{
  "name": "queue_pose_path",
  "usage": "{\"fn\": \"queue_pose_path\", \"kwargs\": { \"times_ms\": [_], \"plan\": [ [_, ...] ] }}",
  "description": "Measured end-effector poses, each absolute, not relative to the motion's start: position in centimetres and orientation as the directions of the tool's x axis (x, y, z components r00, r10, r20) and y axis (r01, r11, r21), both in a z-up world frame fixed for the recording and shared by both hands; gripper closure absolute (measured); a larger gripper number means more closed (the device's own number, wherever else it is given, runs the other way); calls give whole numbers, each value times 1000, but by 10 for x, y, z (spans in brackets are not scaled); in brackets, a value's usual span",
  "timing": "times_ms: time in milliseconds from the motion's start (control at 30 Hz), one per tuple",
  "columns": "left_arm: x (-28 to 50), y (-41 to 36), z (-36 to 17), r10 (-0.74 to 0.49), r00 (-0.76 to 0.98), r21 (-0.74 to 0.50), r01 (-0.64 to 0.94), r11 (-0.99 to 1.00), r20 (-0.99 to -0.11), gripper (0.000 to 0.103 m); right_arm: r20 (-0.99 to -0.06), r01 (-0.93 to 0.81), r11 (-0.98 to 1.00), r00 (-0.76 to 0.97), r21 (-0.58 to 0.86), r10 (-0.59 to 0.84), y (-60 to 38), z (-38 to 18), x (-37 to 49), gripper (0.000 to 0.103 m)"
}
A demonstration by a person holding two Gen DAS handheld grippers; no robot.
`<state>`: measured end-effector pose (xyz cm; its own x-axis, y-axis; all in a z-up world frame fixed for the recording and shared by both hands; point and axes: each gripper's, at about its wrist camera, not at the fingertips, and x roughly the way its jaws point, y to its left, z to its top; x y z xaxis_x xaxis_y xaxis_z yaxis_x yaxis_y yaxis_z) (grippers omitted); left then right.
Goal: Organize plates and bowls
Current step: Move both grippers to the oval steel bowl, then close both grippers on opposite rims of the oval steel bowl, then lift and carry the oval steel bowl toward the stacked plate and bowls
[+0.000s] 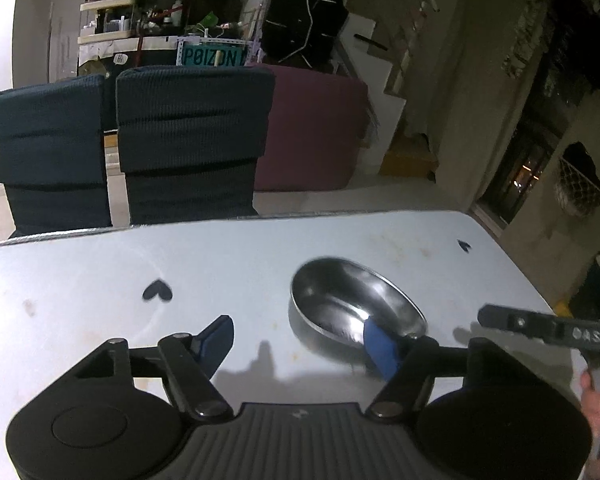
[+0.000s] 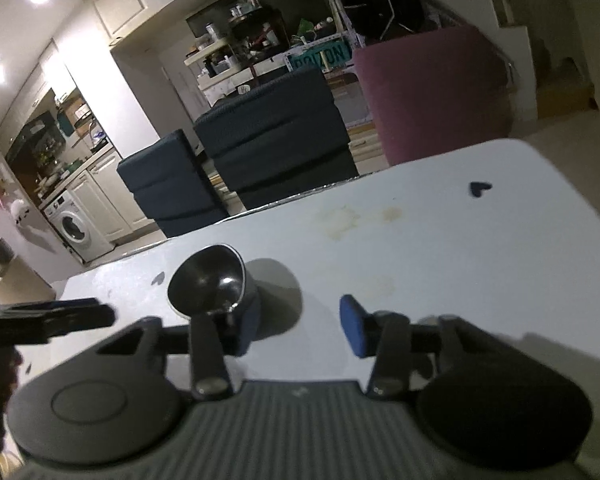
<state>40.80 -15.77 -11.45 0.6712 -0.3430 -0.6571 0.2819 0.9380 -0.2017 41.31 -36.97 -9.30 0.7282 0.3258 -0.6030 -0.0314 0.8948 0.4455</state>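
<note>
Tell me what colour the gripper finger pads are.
Blue pads, clearest in the left wrist view.

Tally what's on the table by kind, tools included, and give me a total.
Steel bowl: 1
Black heart marks on the table: 2, one near the middle, one toward the far right corner
Hand-held tools above the table: 2, the left tool and the right tool, both open
Plates: 0 in view
Total: 5
</note>
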Motion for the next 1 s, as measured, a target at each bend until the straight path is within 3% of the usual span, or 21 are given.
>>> {"fn": "queue_pose_path", "kwargs": {
  "times_ms": [167, 400, 600, 933, 1000],
  "plan": [
    [430, -164, -132, -340, 661, -216, 265, 940, -669, 39, -598, -12, 867, 719, 499, 354, -365, -99, 423, 54],
    [448, -166, -145, -347, 649, -240, 251, 938, -677, 40, -592, -22, 849, 708, 528, 386, -345, -102, 438, 61],
    [459, -163, -147, -344, 639, -258, 227, 939, -688, 51, -618, -16, 861, 690, 508, 377, -328, -108, 447, 70],
    [456, -164, -144, -377, 611, -298, 231, 926, -696, 91, -630, -57, 892, 687, 448, 361, -325, -101, 443, 87],
    [453, -165, -143, -385, 605, -319, 219, 922, -697, 92, -632, -66, 899, 689, 432, 355, -326, -101, 444, 90]
  ]
}}
